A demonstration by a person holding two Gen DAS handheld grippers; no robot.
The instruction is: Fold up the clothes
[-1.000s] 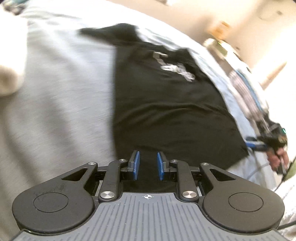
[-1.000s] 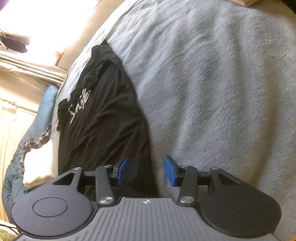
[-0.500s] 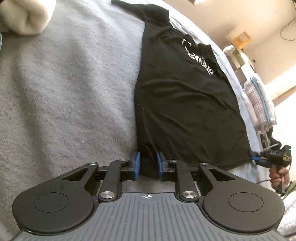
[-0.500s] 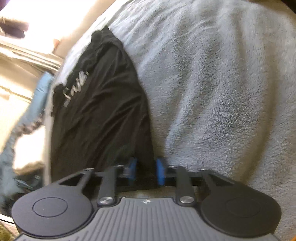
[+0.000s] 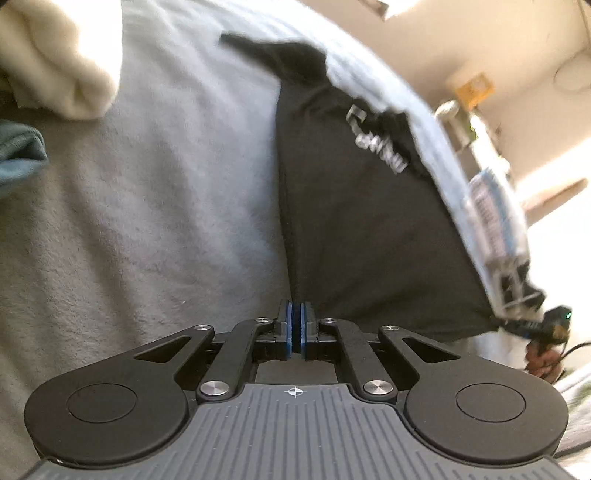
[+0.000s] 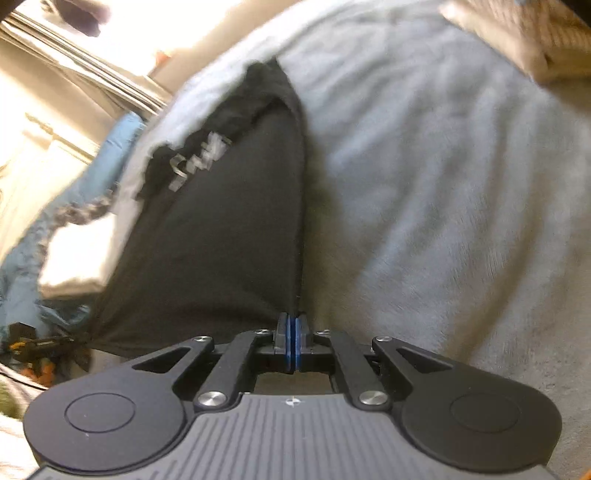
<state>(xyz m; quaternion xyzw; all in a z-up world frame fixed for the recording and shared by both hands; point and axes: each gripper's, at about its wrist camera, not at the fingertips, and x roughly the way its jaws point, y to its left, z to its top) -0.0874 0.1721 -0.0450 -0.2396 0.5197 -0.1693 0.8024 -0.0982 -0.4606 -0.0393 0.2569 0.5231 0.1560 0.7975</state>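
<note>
A black T-shirt (image 5: 354, 206) with white lettering lies lengthwise on a grey blanket (image 5: 147, 206), its hem end lifted off the surface. My left gripper (image 5: 295, 314) is shut on the shirt's near left hem corner. In the right wrist view the same black T-shirt (image 6: 221, 236) stretches away, and my right gripper (image 6: 292, 325) is shut on its near right hem corner. The other gripper (image 5: 546, 325), with a hand on it, shows at the far right of the left wrist view. The hem hangs taut between the two corners.
A cream folded cloth (image 5: 62, 59) and a teal cloth (image 5: 18, 158) lie at the left in the left wrist view. Blue bedding (image 6: 55, 206) and a white cloth (image 6: 74, 254) lie left of the shirt. A tan item (image 6: 524, 33) sits far right.
Both grippers went from open over the hem to shut on its two corners. The hem end has risen off the blanket and pulled taut.
</note>
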